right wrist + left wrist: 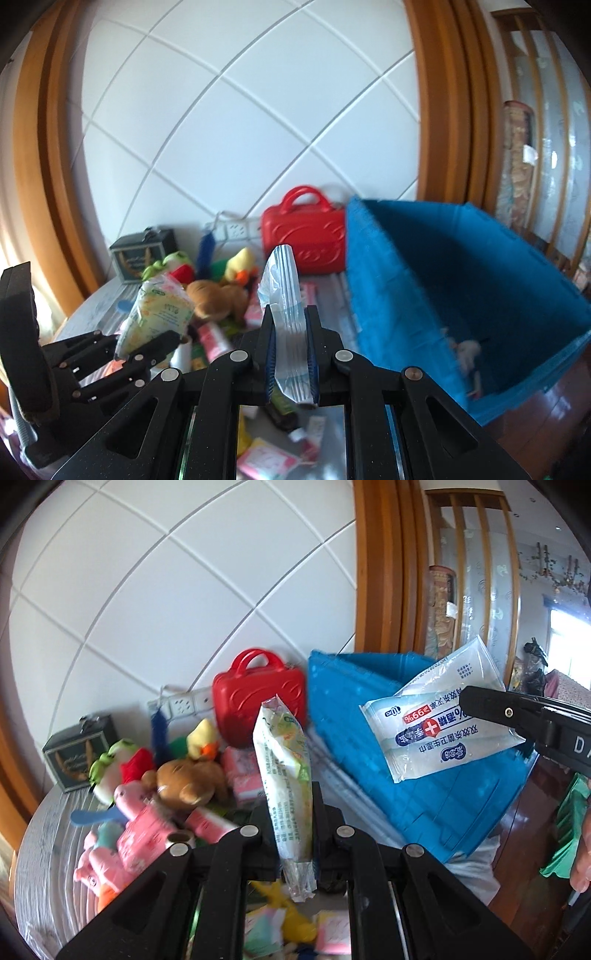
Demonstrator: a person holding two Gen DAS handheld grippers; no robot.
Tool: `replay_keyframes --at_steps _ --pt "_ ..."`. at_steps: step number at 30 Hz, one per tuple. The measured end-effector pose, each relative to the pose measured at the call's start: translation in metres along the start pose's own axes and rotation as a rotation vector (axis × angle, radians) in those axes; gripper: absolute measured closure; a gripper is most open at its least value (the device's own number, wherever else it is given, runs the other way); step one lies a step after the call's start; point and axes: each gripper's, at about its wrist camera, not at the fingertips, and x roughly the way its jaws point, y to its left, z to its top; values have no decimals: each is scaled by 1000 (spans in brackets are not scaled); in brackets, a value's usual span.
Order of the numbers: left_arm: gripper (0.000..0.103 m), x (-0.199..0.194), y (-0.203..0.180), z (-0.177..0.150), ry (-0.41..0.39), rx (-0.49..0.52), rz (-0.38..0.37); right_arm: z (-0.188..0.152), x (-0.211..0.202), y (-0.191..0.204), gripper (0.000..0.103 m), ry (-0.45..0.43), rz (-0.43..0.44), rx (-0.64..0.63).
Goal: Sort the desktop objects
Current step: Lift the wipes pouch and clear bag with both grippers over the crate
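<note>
Both grippers clamped on wipe packets, carried toward the blue crate.

The left gripper (291, 812) grasps a green-and-white packet (286, 771) by its lower end, upright, short of the blue crate (424, 797) and above the toy pile (166, 775). The right gripper (290, 347) pinches a clear-blue wipe pack (436, 720) by one edge, held over the crate rim, apparently for release inside. Legible print on the pack: "99%", "10" and a red cross with Chinese text. A red case (258, 701) stands just beside the crate's far corner.
</note>
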Motion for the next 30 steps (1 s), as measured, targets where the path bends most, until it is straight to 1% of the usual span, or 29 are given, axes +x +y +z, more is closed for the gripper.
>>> replay_keyframes --at_steps 3,6,7,10,12,16,20,25,28,30 --pt "92 7 -29 20 -29 12 -5 11 -7 -33 89 -28 -15 8" --pt "92 20 -67 46 -60 15 -5 26 -15 -74 89 -62 -34 2" --pt "92 24 -78 53 -67 17 -6 34 -18 -94 89 -78 -46 -2" --pt "92 41 -123 79 -78 32 -7 50 -23 -140 89 -102 -73 -7" --pt "92 56 -152 94 -71 39 -11 60 -20 -173 89 -102 -102 -18" --pt "92 89 -216 117 -19 38 -49 65 3 -241 89 -46 -140 -39" --pt "92 126 -269 122 62 52 -66 52 32 -294 89 47 -161 -33" --pt "92 158 -318 113 153 74 -88 24 56 -337 89 139 -189 -53" --pt "92 173 -336 108 184 86 -91 12 66 -358 89 180 -205 -57" --pt "92 179 -343 106 200 91 -94 6 68 -365 89 199 -212 -56"
